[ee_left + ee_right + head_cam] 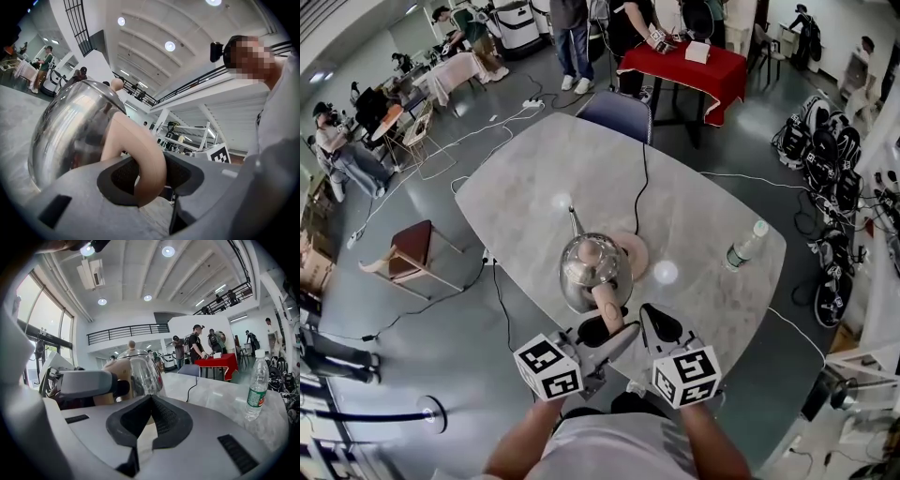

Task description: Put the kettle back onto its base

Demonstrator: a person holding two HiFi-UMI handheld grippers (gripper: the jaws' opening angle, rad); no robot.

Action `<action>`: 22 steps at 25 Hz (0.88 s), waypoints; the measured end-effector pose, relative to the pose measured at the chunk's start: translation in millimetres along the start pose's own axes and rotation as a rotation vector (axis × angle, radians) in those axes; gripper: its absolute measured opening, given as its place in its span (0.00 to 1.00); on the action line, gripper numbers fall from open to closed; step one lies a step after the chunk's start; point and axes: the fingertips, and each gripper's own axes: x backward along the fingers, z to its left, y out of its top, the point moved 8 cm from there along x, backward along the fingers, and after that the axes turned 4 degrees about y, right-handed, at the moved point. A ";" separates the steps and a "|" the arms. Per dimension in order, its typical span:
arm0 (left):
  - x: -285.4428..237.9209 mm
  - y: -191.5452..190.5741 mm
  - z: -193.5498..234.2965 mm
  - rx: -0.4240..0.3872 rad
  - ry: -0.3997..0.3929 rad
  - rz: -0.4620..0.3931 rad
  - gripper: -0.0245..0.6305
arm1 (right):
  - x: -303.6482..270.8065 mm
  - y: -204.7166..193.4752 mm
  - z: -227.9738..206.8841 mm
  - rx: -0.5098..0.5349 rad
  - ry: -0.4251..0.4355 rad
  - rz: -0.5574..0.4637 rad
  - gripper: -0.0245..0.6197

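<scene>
A shiny steel kettle with a beige handle hangs over the grey marble table. It partly covers the round beige base, which shows at its far right side. My left gripper is shut on the handle. In the left gripper view the handle sits between the black pads of the left gripper, with the kettle body just beyond. My right gripper is just right of the handle with its pads together. The right gripper view shows the right gripper behind the kettle.
A black cord runs from the base to the table's far edge. A plastic water bottle stands at the right of the table. A blue chair is at the far side, a stool at the left, and people stand around a red table.
</scene>
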 end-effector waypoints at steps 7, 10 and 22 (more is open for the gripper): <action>-26.6 3.7 16.4 0.000 -0.011 0.038 0.28 | -4.1 3.3 -20.7 -0.014 -0.020 0.000 0.04; -33.2 6.1 28.7 0.003 -0.038 0.056 0.29 | -9.0 2.6 -23.3 -0.025 -0.051 0.002 0.04; -51.6 8.8 86.4 0.001 -0.202 0.166 0.29 | -33.9 1.7 -28.7 -0.098 -0.257 -0.026 0.04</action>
